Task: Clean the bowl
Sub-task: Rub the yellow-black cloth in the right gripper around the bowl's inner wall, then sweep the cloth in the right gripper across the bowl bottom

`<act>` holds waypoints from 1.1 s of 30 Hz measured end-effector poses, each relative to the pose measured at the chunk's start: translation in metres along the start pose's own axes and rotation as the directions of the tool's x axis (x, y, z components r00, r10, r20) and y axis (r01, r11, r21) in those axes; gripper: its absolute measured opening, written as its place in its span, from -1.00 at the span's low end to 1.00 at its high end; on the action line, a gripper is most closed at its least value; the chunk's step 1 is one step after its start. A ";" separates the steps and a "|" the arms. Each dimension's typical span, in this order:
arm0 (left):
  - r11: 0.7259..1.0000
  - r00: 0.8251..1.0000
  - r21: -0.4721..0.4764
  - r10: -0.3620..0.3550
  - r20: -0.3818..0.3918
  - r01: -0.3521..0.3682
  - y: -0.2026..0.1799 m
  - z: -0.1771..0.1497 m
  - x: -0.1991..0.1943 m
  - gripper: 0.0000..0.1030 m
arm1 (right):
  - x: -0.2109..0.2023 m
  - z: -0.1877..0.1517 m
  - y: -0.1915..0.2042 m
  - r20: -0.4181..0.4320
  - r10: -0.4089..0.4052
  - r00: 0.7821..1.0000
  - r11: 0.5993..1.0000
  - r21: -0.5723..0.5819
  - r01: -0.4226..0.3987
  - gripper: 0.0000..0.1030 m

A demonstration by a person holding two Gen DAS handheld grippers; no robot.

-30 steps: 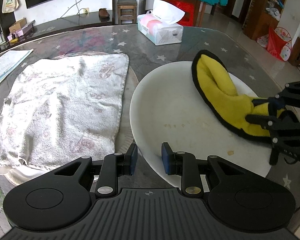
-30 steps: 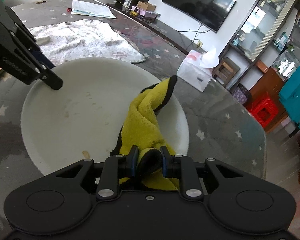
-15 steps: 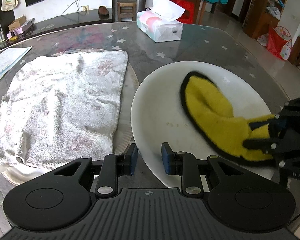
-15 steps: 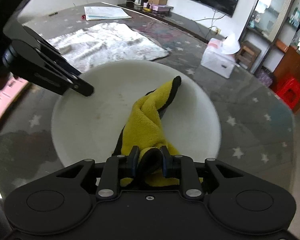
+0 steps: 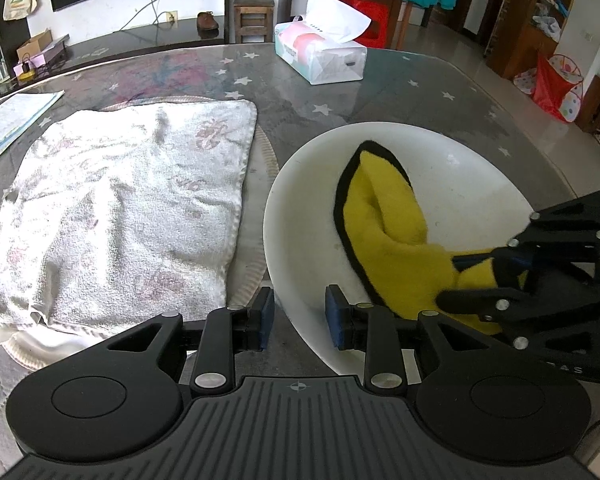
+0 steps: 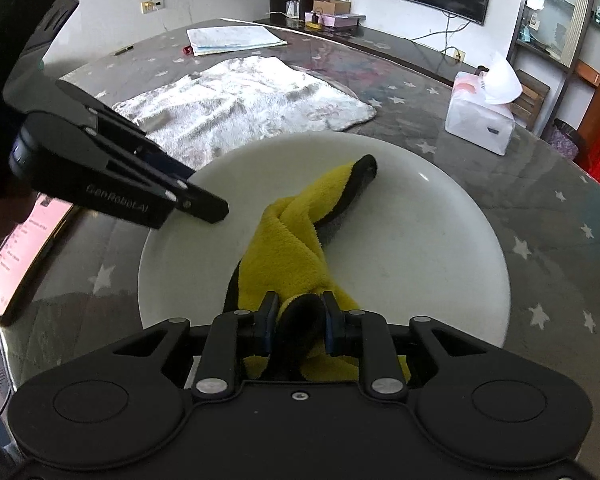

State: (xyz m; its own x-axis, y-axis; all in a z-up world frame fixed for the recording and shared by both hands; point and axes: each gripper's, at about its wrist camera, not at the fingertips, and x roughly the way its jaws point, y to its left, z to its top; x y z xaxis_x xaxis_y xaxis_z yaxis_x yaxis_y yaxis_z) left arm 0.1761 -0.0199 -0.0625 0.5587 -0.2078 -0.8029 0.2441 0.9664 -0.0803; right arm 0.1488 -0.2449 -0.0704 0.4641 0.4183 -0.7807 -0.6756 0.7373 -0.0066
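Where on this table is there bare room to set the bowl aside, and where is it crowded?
Bare tabletop lies between the tissue box and the bowl, and right of the bowl. The towel fills the left; papers sit beyond it, and a phone lies by the left gripper.

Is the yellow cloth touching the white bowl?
Touching. In the right wrist view, the yellow cloth, pinched in the right gripper, lies draped on the white bowl floor.
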 end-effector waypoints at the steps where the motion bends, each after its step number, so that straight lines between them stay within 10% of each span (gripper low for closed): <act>1: 1.000 1.000 0.000 -0.001 0.000 0.001 0.000 0.000 0.000 -0.41 | 0.002 0.002 0.000 0.003 0.001 1.000 1.000 0.001 -0.001 -0.54; 33: 1.000 1.000 0.005 -0.030 -0.003 0.030 0.000 -0.002 0.006 -0.41 | 0.053 0.045 -0.003 0.095 -0.187 0.978 0.976 -0.094 0.196 -0.54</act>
State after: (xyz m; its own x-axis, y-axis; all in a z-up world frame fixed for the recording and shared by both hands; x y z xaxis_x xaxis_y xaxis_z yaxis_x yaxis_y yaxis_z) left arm 0.1775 -0.0209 -0.0688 0.5483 -0.2362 -0.8022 0.2648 0.9590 -0.1013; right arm 0.2015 -0.2012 -0.0833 0.6348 0.3216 -0.7026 -0.6224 0.7516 -0.2183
